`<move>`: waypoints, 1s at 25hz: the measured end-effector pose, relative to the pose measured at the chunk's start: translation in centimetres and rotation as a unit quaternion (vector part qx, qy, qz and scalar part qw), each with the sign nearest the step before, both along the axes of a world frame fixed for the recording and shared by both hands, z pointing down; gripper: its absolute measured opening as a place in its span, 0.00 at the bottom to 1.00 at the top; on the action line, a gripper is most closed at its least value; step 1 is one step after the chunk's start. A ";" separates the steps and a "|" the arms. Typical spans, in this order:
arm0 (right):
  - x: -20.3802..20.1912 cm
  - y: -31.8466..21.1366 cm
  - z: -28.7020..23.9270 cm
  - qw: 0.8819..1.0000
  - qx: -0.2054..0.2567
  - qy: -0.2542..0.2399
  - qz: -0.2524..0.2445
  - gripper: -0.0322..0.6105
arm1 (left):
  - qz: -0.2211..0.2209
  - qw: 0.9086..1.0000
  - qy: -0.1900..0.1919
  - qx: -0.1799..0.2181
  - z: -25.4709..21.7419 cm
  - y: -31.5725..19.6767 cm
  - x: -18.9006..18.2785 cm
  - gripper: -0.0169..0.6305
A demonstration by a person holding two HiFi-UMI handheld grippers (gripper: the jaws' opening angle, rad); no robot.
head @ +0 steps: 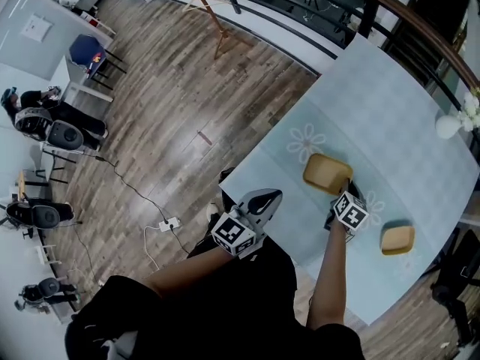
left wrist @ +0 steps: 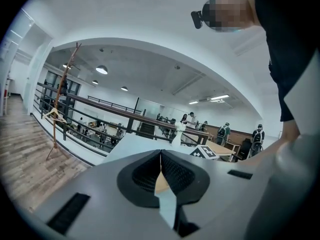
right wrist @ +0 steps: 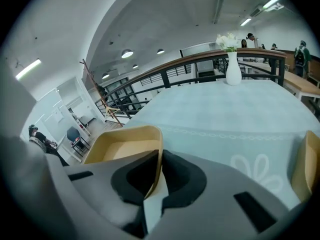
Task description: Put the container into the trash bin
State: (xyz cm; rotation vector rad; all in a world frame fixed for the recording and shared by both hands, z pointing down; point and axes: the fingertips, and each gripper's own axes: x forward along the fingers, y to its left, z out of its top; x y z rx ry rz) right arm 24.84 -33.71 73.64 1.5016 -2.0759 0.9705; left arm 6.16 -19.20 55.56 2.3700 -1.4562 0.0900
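Your right gripper [right wrist: 159, 170] pinches one wall of the tan container [head: 325, 172] at the bench [head: 390, 118]; your left gripper [left wrist: 161, 170] sits pressed together, empty.

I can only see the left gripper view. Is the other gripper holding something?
Observer: Yes. The right gripper is shut on the side wall of a tan container.
Operator: Is that the only container?
Observer: No. A second tan container sits on the table, to the right of the held one in the head view.
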 end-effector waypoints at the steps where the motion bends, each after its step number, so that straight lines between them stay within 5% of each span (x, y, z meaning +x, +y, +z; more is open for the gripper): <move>1: -0.3 1.0 -0.2 1.000 0.001 0.001 0.004 0.12 | 0.005 1.000 0.003 0.003 0.0 0.3 -0.5 0.05; 9: -5.9 9.1 -1.3 0.998 -0.005 0.038 0.042 0.11 | 0.049 0.998 0.021 0.010 0.6 3.4 -8.1 0.05; 17: -16.4 16.4 -3.8 0.994 -0.006 0.069 0.088 0.11 | 0.055 0.998 0.033 0.019 0.5 6.9 -24.3 0.05; 25: -26.4 22.0 -5.8 0.990 -0.006 0.067 0.122 0.11 | 0.093 0.994 0.041 0.034 0.2 9.6 -34.6 0.05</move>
